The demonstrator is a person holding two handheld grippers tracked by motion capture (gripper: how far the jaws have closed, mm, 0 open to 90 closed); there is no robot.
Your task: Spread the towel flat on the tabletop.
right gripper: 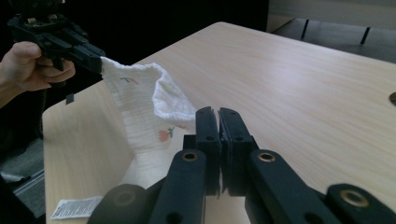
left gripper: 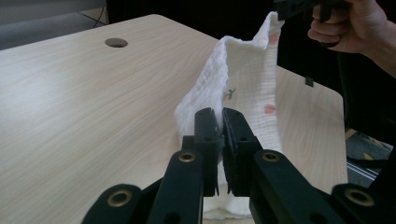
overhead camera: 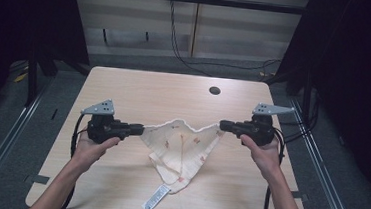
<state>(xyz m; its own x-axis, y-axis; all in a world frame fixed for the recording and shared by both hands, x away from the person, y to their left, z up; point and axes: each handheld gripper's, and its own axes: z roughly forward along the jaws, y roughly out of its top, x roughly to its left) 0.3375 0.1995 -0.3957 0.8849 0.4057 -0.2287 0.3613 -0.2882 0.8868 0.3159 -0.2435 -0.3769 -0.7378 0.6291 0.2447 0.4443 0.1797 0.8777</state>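
Observation:
A cream cloth (overhead camera: 180,146) with small orange prints hangs between my two grippers, and its lower point rests on the wooden table (overhead camera: 139,91). A white care label (overhead camera: 156,198) trails from that point near the front edge. My left gripper (overhead camera: 140,129) is shut on the cloth's left corner, and my right gripper (overhead camera: 222,124) is shut on its right corner. In the left gripper view the jaws (left gripper: 219,116) pinch the cloth (left gripper: 247,70), which stretches up to the other gripper (left gripper: 299,7). In the right gripper view the jaws (right gripper: 218,116) pinch the cloth (right gripper: 140,102), which runs to the other gripper (right gripper: 88,56).
A round cable hole (overhead camera: 214,90) sits in the table's far half. Dark curtains flank the table on both sides, and metal rails (overhead camera: 5,135) run along the floor. Cables (overhead camera: 187,59) lie on the floor beyond the far edge.

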